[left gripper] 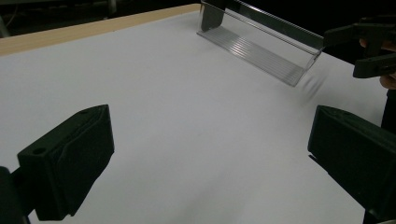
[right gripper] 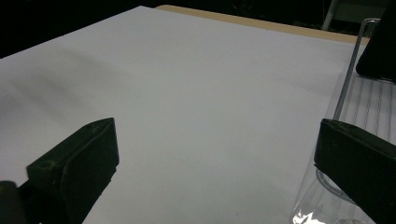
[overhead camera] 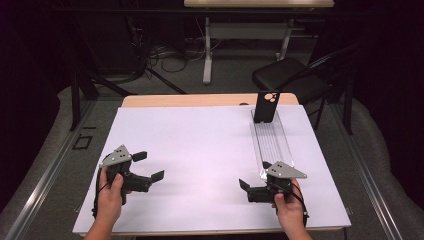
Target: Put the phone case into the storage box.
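Right gripper [overhead camera: 253,186]: held nearest the camera, jaws spread wide, nothing between them.
Left gripper [overhead camera: 148,165]: jaws likewise apart and empty, well clear of the tray.
Clear tray [overhead camera: 272,142]: lies on the worktop [overhead camera: 190,150], long axis running away from the person; near end just beside the right gripper.
Contents: black phone [overhead camera: 265,106] is seen propped upright at the far end.
Nearer hand: judged the right.

A white sheet [overhead camera: 200,165] covers most of a wooden table [overhead camera: 185,100], whose far edge shows bare; beyond it stand a black chair [overhead camera: 287,77] at right and a second table's white legs [overhead camera: 207,50]; cables [overhead camera: 160,55] lie on the grey floor [overhead camera: 45,150].
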